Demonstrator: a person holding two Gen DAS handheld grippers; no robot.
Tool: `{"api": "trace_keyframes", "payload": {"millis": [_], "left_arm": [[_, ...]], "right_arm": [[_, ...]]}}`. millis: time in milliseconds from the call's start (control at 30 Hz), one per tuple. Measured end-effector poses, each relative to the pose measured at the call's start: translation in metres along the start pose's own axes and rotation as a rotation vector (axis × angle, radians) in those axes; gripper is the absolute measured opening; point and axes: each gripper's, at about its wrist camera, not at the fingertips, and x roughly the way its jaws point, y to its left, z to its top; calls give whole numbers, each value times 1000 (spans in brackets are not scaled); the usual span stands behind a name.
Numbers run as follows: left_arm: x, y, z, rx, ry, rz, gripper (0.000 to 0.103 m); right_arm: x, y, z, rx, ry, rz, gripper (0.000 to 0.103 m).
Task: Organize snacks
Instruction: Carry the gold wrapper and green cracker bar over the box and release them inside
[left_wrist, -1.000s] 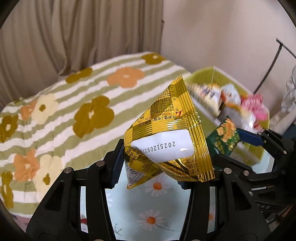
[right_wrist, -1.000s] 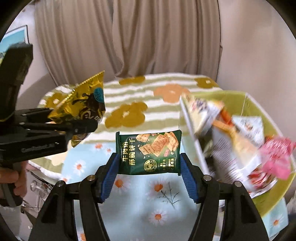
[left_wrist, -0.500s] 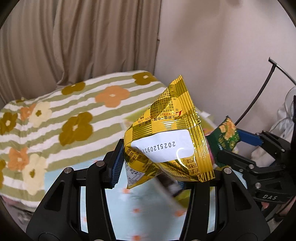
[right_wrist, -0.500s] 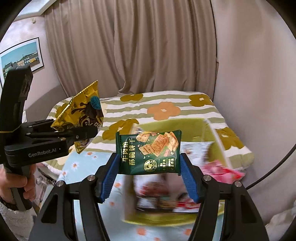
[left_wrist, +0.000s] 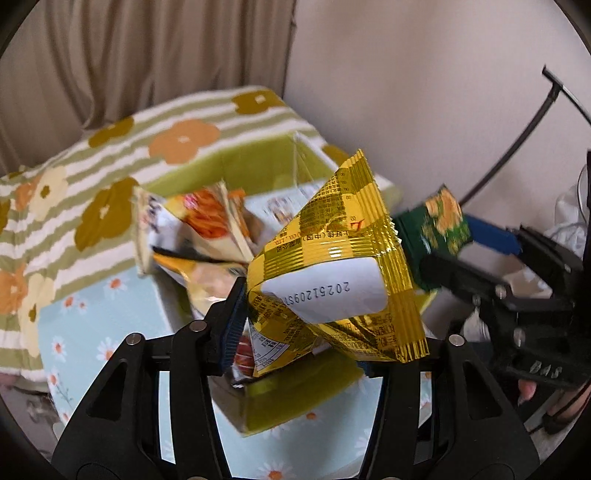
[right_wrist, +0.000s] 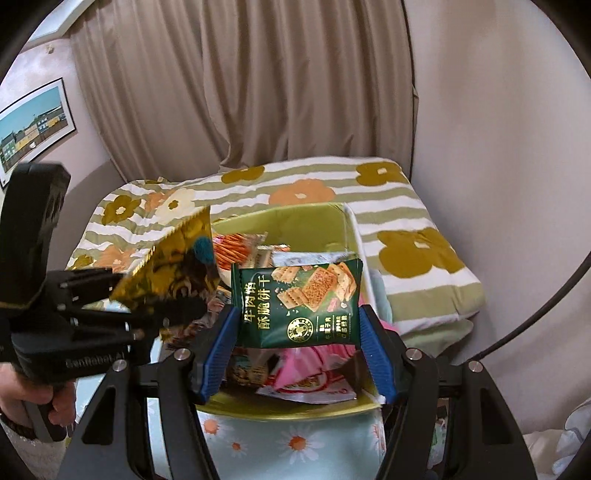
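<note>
A gold foil snack packet (left_wrist: 332, 280) sits between the pads of my left gripper (left_wrist: 303, 343), whose jaws are opening; the left pad still touches the packet's edge. In the right wrist view the same gold packet (right_wrist: 173, 266) and left gripper (right_wrist: 177, 306) hang at the left, over the box's near-left corner. My right gripper (right_wrist: 297, 332) is shut on a dark green cracker packet (right_wrist: 299, 302), held upright above the yellow-green box (right_wrist: 295, 408). The green packet (left_wrist: 439, 229) and right gripper (left_wrist: 461, 251) show at the right of the left wrist view. The box (left_wrist: 295, 406) holds several snack bags (left_wrist: 210, 218).
The box stands on a light blue daisy cloth (right_wrist: 295, 443). Behind it lies a bed with a striped flower blanket (right_wrist: 406, 221), then curtains and a wall. A thin black curved rod (left_wrist: 517, 136) runs at the right. A person's hand (right_wrist: 22, 391) grips the left handle.
Both grippers have swung across with their packets, so the box, off to the right a second ago, now lies right under them. Both packets sit as before in the jaws.
</note>
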Motion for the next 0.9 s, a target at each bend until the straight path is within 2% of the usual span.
{"api": "trace_keyframes", "payload": {"millis": [33, 67, 100, 167, 233, 433, 667, 733, 767, 800, 833, 867, 900], "left_arm": [[4, -2, -2, 0, 23, -7, 62], [6, -4, -3, -4, 34, -7, 80], [7, -3, -5, -13, 36, 17, 90], [5, 0, -10, -25, 38, -11, 98], [2, 1, -14, -35, 37, -10, 98], [-6, 4, -25, -8, 30, 81, 98], [-6, 12, -23, -6, 37, 116, 98], [-8, 13, -23, -12, 36, 128, 98], [-9, 14, -23, -15, 34, 134, 98], [-10, 15, -24, -22, 30, 140, 98], [-10, 16, -24, -27, 30, 143, 98], [-11, 17, -25, -33, 30, 148, 98], [-10, 19, -26, -42, 33, 155, 98]], "right_arm": [[2, -3, -1, 8, 4, -1, 60], [4, -6, -1, 16, 10, 0, 60], [5, -9, -1, 21, 14, 0, 60], [9, -12, -2, 21, 30, 1, 60], [12, -15, -3, 20, 39, 10, 60], [21, -7, 3, -4, 51, 41, 60], [41, 3, 16, -38, 68, 51, 62], [46, 5, 20, -41, 66, 54, 66], [49, 5, 21, -48, 65, 60, 74], [53, 6, 22, -57, 68, 66, 89], [56, 8, 22, -66, 74, 64, 97], [58, 9, 21, -77, 69, 54, 103], [59, 10, 20, -82, 65, 45, 103]]}}
